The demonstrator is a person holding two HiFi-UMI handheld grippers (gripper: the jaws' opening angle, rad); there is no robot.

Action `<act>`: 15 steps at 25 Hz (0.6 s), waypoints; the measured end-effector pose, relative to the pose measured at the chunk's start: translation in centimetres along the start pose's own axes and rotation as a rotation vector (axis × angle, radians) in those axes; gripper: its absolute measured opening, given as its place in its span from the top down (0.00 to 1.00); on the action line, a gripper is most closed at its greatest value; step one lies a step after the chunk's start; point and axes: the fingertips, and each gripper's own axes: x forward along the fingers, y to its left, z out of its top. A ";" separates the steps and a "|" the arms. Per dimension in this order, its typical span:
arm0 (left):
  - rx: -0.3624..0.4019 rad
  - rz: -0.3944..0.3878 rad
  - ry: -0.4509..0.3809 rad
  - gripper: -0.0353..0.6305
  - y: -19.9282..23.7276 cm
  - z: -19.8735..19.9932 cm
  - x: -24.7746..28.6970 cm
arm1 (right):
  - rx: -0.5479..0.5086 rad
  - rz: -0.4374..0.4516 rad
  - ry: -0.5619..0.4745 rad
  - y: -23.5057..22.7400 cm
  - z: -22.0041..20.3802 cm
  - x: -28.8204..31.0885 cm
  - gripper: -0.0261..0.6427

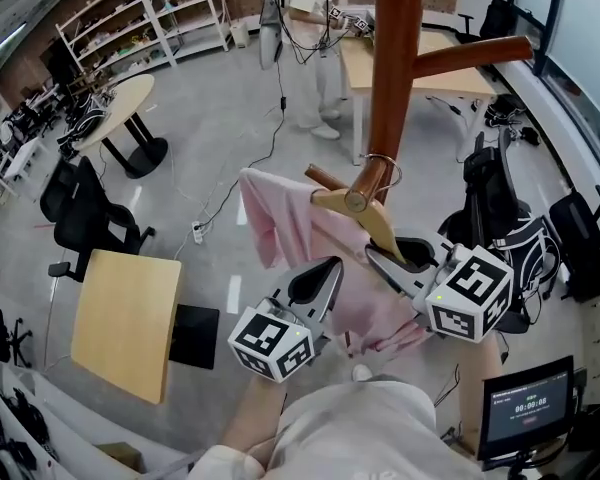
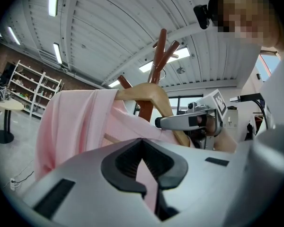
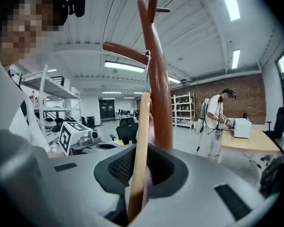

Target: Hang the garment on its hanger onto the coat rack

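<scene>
Grey floor (image 1: 230,118) below hanger (image 1: 365,213); monitor (image 1: 525,403) illegible

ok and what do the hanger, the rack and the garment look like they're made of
The hanger looks like pale, smooth, unstained wood with a matt, even tan surface. The coat rack is darker reddish-brown wood, probably varnished, judging by its sheen. The garment seems to be thin pink cloth, as it drapes in soft folds; the fibre can't be told.
</scene>
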 end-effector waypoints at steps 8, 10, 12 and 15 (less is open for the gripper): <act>0.014 -0.056 -0.003 0.94 -0.9 0.4 0.2 | -0.120 -0.048 0.005 0.6 0.4 -0.8 0.91; 0.019 -0.068 0.003 0.94 -1.1 0.2 0.6 | -0.179 -0.082 -0.026 0.3 1.0 -1.1 0.89; 0.023 -0.075 0.005 0.94 -1.3 0.2 0.9 | -0.228 -0.112 -0.042 0.1 1.3 -1.4 0.87; 0.024 -0.081 0.001 0.94 -1.4 0.4 0.9 | -0.254 -0.121 -0.040 0.1 1.3 -2.0 0.87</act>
